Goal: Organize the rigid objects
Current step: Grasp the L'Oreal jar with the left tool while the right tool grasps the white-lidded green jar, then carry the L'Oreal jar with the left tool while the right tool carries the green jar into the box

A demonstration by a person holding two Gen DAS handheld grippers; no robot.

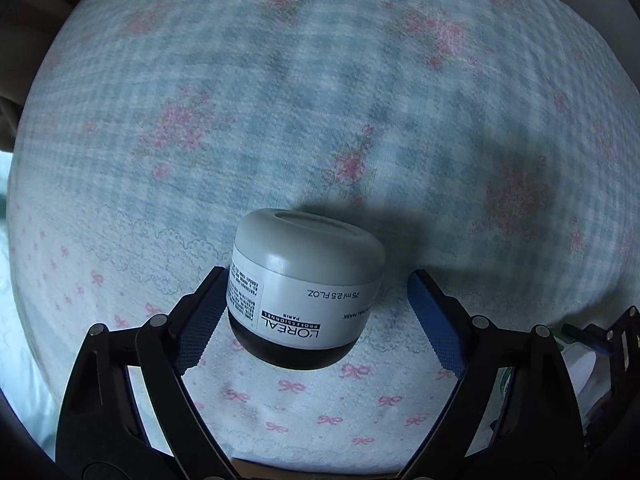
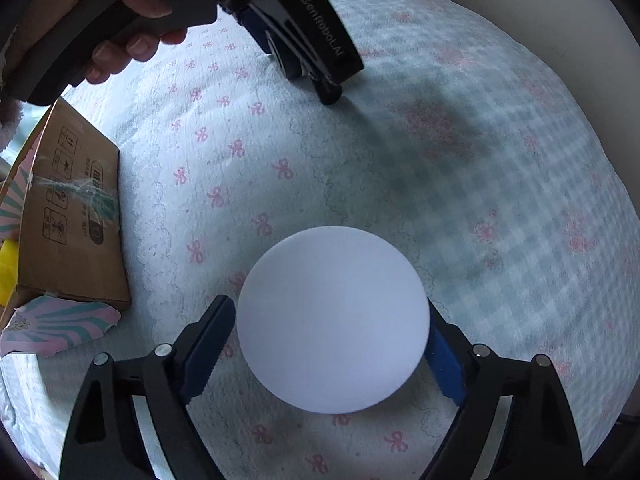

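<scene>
In the left wrist view a white L'Oréal jar point(image 1: 304, 288) with a grey lid and dark base hangs tilted between the fingers of my left gripper point(image 1: 316, 312). The left pad touches it; a gap shows between it and the right pad. In the right wrist view my right gripper point(image 2: 332, 344) is shut on a white ball point(image 2: 334, 320), both blue pads against its sides, above the bed cover. My left gripper point(image 2: 304, 40) shows in the right wrist view at the top, held by a hand.
A checked, flowered bed cover point(image 1: 320, 100) fills both views. A cardboard box point(image 2: 72, 216) stands at the left in the right wrist view, with a pink-and-teal striped flap point(image 2: 56, 324) and something yellow point(image 2: 8, 272) beside it.
</scene>
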